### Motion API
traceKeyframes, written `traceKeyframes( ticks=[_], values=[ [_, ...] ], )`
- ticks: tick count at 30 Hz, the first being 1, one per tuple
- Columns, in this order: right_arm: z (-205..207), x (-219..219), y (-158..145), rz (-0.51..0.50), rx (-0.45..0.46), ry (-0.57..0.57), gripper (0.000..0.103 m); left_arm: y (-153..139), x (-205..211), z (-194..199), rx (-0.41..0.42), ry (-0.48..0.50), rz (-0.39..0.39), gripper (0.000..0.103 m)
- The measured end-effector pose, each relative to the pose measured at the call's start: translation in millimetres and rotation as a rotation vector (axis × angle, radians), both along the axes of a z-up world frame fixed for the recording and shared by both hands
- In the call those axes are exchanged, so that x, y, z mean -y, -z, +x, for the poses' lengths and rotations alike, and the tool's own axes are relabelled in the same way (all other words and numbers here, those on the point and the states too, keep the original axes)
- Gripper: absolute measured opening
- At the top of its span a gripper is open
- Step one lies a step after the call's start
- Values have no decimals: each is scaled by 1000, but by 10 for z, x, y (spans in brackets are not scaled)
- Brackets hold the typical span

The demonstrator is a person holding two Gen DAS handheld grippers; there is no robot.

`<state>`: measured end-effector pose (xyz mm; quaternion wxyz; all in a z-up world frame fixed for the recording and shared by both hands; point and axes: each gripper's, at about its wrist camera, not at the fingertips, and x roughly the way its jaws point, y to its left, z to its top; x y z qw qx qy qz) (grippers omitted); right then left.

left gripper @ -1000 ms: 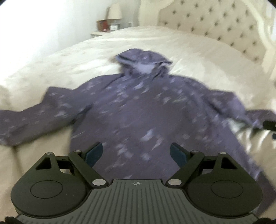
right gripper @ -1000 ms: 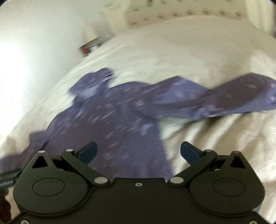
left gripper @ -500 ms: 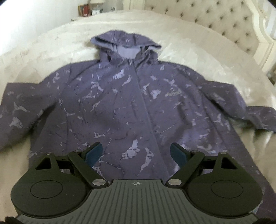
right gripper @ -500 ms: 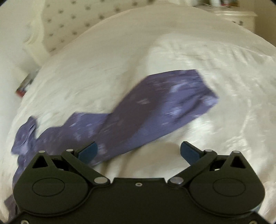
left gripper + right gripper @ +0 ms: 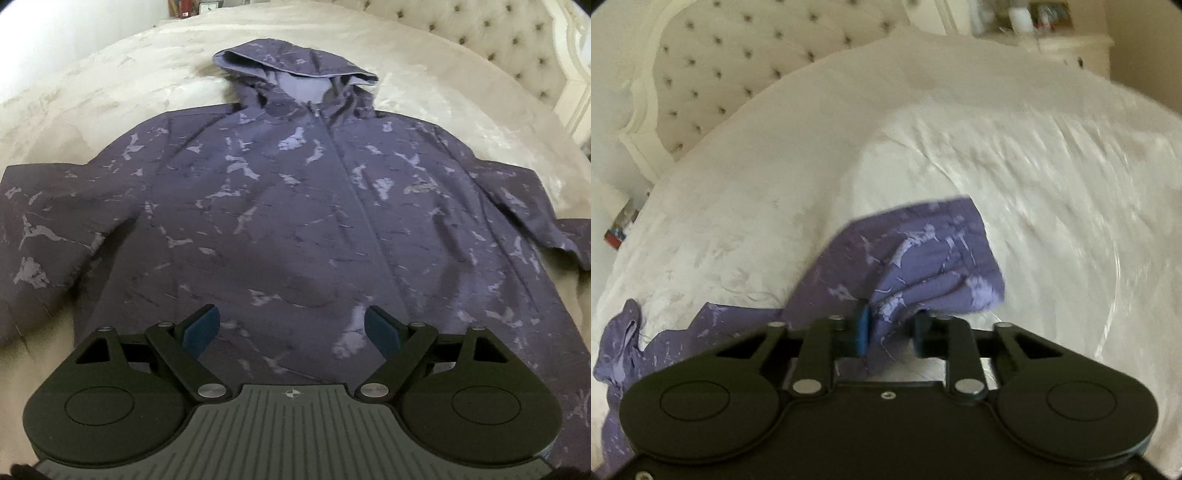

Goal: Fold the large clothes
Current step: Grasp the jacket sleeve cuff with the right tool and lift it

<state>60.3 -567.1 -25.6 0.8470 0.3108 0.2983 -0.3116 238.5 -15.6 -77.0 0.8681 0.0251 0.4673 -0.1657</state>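
Purple hooded jacket (image 5: 295, 206) spread face-up on the bed (image 5: 110, 74)

The left gripper (image 5: 291, 332) hovers wide open above its hem; the right gripper (image 5: 890, 332) is closing on the bunched sleeve (image 5: 916, 258) end — pad contact is hard to make out, cuff blurred.

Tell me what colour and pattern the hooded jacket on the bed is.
Dark purple with pale lilac marble-like streaks; the jacket shows best in the left wrist view.

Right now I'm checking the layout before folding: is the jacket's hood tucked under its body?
No, the hood lies spread out above the jacket body, flat on the bed.
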Motion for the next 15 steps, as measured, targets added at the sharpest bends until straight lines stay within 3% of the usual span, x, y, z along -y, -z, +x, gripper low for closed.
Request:
traceKeyframes(
  ticks=[9,15],
  values=[
    [665,-719,-868,-154,72,-202,19,76,-344,236,18,-36,-48,85],
    [1254,-1718,-1333,-224,143,-456,19,57,-533,247,54,-45,-102,85]
  ],
)
